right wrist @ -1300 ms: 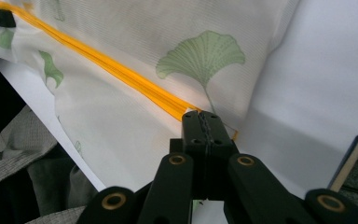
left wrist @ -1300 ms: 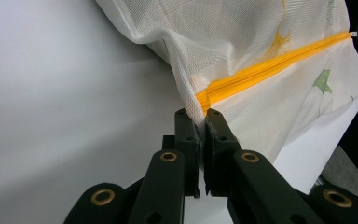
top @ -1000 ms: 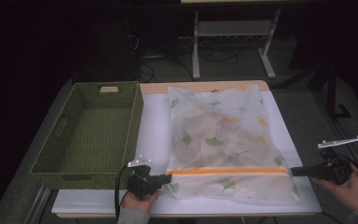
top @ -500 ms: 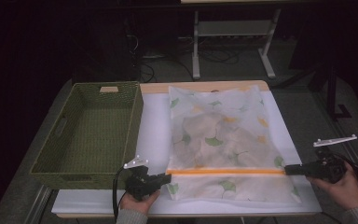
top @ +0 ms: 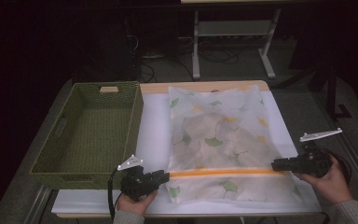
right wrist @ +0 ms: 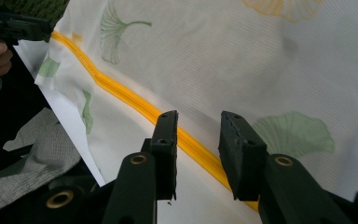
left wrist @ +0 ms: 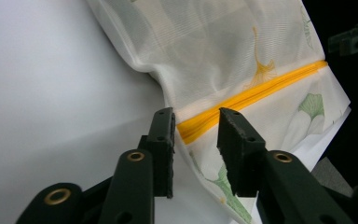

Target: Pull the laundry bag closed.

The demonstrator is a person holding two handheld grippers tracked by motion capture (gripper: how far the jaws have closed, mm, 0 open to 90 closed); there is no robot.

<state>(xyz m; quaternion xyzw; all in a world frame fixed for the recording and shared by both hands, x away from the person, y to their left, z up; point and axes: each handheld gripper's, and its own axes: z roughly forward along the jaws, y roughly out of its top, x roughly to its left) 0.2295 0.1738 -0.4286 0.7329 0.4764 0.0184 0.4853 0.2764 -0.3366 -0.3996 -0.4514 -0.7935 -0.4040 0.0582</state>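
High view: a white mesh bag (top: 223, 144) printed with green and yellow leaves lies flat on a white table (top: 154, 140), to the right of a green woven basket (top: 91, 130). An orange zip (top: 223, 172) runs across the bag near its front edge. The left gripper (top: 164, 176), held in a hand (top: 133, 203) at the front of the table, points at the left end of the zip. The right gripper (top: 276, 164), in the other hand (top: 328, 179), points at the right end of the zip.

In the left gripper view, the two black jaws have just been opening and stand partly apart. The end of the zip (left wrist: 242, 100) lies in the gap between them, and the pads do not press on it.

In the right gripper view, the jaws have likewise just been opening and stand partly apart above the zip (right wrist: 135, 105), which passes between them on the bag (right wrist: 261, 60). Nothing is gripped. The left gripper (right wrist: 51, 29) shows far off at the zip's other end.
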